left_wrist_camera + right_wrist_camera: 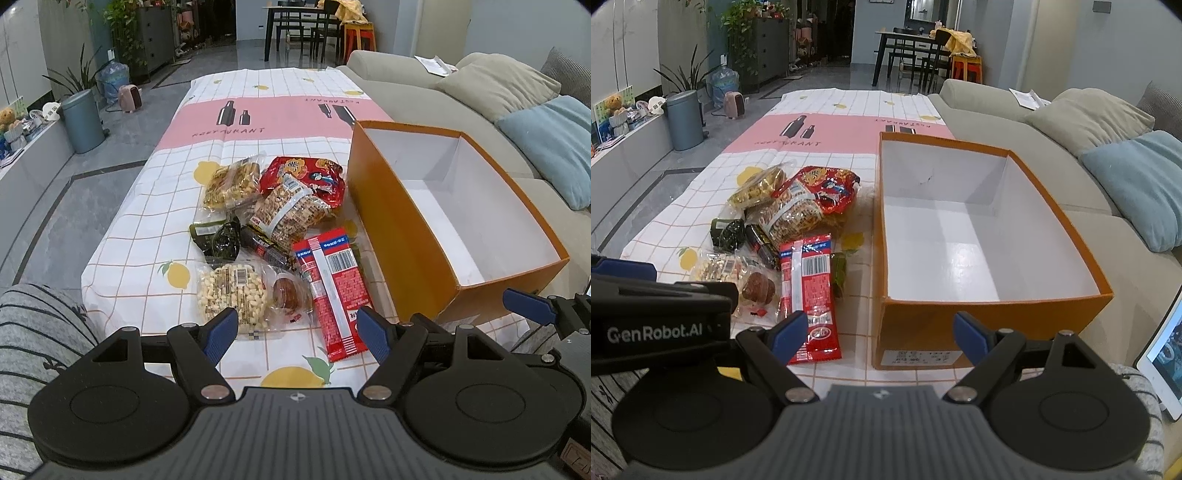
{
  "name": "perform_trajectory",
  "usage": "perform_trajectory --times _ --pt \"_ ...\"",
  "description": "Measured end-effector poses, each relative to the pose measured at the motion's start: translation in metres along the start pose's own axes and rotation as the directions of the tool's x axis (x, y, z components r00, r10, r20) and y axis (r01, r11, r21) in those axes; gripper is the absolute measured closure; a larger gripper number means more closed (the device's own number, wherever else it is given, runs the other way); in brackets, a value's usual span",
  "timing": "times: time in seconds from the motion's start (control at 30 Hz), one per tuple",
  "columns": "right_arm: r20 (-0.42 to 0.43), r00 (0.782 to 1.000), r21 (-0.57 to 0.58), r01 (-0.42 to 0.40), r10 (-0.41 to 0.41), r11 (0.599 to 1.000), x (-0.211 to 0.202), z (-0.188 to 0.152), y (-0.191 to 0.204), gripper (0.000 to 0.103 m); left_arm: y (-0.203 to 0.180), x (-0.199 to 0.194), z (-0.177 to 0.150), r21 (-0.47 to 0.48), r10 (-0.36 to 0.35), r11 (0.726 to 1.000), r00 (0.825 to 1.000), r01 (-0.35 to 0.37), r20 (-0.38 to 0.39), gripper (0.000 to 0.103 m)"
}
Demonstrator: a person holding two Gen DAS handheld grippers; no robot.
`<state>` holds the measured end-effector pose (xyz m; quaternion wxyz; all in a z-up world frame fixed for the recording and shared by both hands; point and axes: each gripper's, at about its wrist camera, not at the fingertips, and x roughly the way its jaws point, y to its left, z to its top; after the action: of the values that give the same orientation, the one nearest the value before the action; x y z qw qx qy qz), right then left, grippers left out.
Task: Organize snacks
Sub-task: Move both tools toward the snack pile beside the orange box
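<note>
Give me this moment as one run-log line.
stage: start | left hand-held gripper: open, empty | right hand-held gripper: open, empty | orange box: empty | snack packets: piled on tablecloth left of box

Indoor light, fairly bright, glare on box floor [975, 254], fisheye bend + dark corners, pics sharp

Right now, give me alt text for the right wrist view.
An empty orange box with a white inside sits on a checked tablecloth, a pile of snack packets to its left. The right tongs hang open in the foreground, holding nothing; a beige sofa runs along the right.
</note>
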<state>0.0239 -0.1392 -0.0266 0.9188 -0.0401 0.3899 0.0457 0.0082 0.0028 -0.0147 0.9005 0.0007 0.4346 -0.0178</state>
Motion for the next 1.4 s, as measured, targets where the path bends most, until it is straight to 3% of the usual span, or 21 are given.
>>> perform_trajectory --times 0.97,1.4 --pt "-0.081 0.997 -0.013 -0.009 0.008 1.000 0.012 -0.002 0.001 0.020 0.004 0.012 -0.002 -0.015 -0.004 1.000 0.997 0.003 -0.079 0.017" --pt "-0.045 0.999 -0.017 -0.028 0.027 0.999 0.007 -0.003 0.003 0.020 0.010 0.008 0.002 0.004 -0.008 1.000 0.998 0.008 -0.070 0.017"
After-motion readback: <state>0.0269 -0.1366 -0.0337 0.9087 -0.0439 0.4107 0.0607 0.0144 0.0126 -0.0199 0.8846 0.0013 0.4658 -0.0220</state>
